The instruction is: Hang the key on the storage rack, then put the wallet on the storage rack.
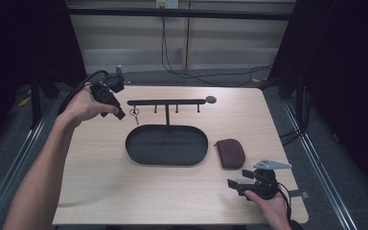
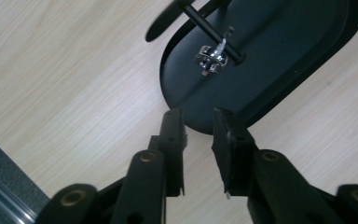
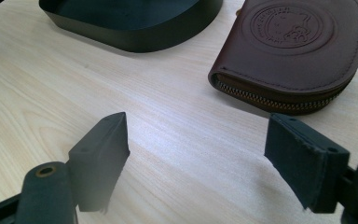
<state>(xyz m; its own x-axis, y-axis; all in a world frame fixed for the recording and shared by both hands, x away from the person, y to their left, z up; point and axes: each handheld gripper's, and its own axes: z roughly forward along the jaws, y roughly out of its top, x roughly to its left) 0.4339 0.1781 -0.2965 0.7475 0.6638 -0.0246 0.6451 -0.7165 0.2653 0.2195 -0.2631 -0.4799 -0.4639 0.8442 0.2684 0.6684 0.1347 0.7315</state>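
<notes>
left gripper (image 1: 120,115), jaws slightly parted and empty, beside a key ring (image 1: 134,113) hanging on the rack (image 1: 166,102) above the empty black tray (image 1: 166,145). right gripper (image 1: 233,184), jaws wide and empty, near a brown pouch (image 1: 230,153).

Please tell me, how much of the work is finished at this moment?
Done: the key ring hangs on the black rack above the oval tray. In hand: nothing; left tongs stand open, empty. Left, probably: the brown pouch lies untouched before the open right tongs.
</notes>
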